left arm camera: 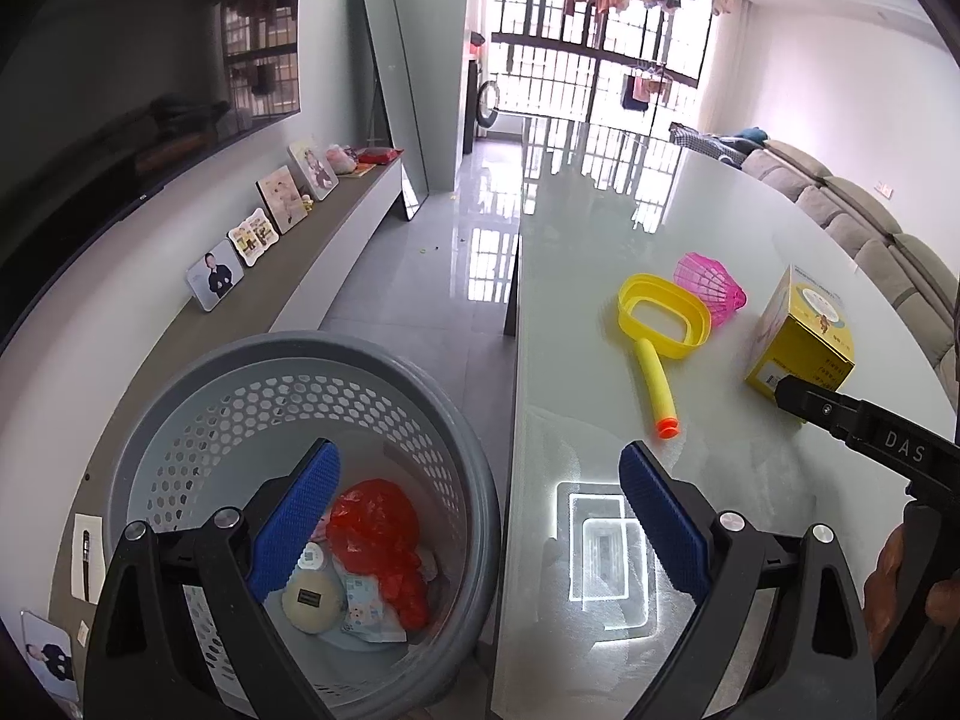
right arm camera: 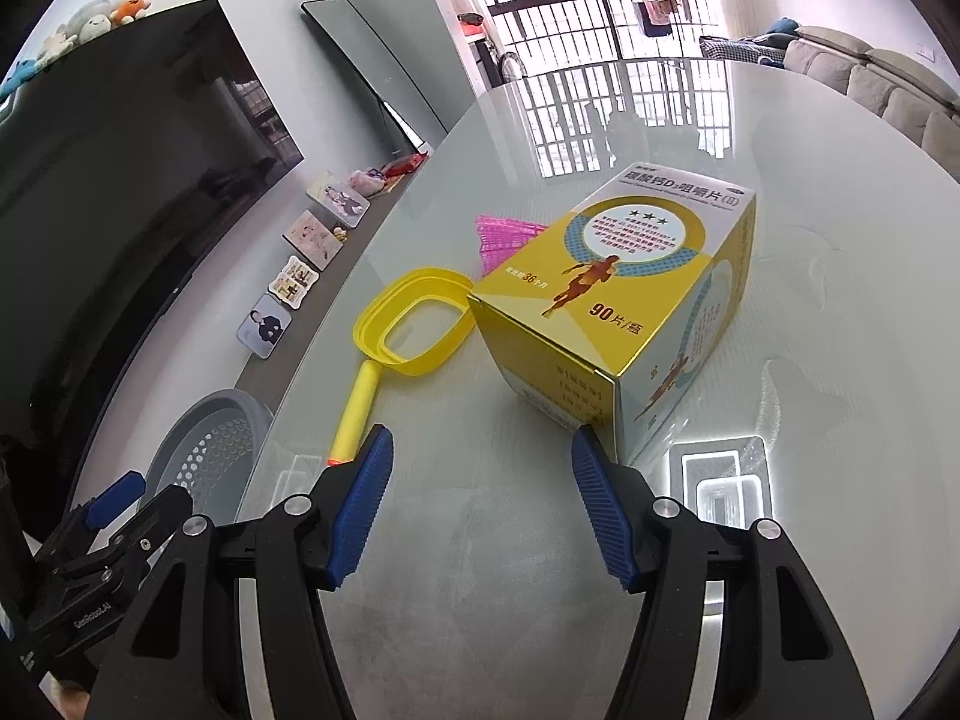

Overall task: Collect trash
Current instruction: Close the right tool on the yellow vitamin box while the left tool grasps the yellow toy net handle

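Note:
A grey perforated trash basket point(left arm camera: 198, 396) stands on the floor by the table's left edge; it holds a red plastic bag point(left arm camera: 375, 525), a round cream lid and wrappers. My left gripper point(left arm camera: 480, 468) is open and empty, above the basket's right rim and the table edge. On the glass table point(left arm camera: 600, 240) lie a yellow oval frame point(left arm camera: 663, 315), a yellow foam dart point(left arm camera: 654, 381), a pink mesh piece point(left arm camera: 711, 288) and a yellow medicine box point(left arm camera: 801, 336). My right gripper point(right arm camera: 480, 450) is open and empty, just in front of the box point(right arm camera: 606, 282); the dart point(right arm camera: 357, 414) lies by its left finger.
A TV and a low shelf with photo frames point(left arm camera: 264, 222) run along the left wall. A leaning mirror point(left arm camera: 390, 90) stands beyond. A grey sofa point(left arm camera: 870, 216) lies past the table on the right. The basket also shows in the right wrist view point(right arm camera: 210, 438).

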Demonstrator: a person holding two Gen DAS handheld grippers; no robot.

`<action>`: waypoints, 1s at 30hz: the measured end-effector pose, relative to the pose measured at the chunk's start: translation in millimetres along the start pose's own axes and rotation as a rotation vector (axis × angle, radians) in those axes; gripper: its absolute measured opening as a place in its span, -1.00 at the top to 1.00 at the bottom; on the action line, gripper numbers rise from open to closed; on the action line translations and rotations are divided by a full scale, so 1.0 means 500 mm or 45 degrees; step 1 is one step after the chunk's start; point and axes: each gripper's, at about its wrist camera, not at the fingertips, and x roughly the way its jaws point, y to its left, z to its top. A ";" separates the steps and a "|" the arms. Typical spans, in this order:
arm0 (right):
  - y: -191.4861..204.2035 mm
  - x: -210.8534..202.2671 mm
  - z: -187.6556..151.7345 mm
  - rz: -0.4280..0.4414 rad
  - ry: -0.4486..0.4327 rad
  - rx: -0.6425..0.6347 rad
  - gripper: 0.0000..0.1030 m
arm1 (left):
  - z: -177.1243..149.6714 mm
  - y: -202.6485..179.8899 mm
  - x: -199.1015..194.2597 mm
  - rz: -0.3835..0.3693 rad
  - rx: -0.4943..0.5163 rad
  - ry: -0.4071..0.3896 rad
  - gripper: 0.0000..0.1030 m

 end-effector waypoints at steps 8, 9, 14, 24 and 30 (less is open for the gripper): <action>-0.059 -0.016 0.007 -0.068 -0.013 0.044 -0.16 | 0.001 -0.018 0.000 -0.016 0.022 0.005 -0.80; -0.066 -0.017 0.008 -0.071 -0.013 0.046 -0.16 | 0.002 -0.021 0.001 -0.019 0.025 0.007 -0.80; -0.098 -0.026 0.013 -0.084 -0.009 0.040 -0.16 | 0.006 -0.043 0.009 -0.025 0.044 0.016 -0.79; -0.088 -0.062 0.013 -0.101 -0.074 0.012 -0.25 | 0.026 -0.088 0.018 -0.028 0.059 0.034 -0.80; -0.073 -0.088 0.062 -0.163 -0.088 -0.031 -0.32 | 0.042 -0.107 0.023 -0.030 0.062 0.033 -0.80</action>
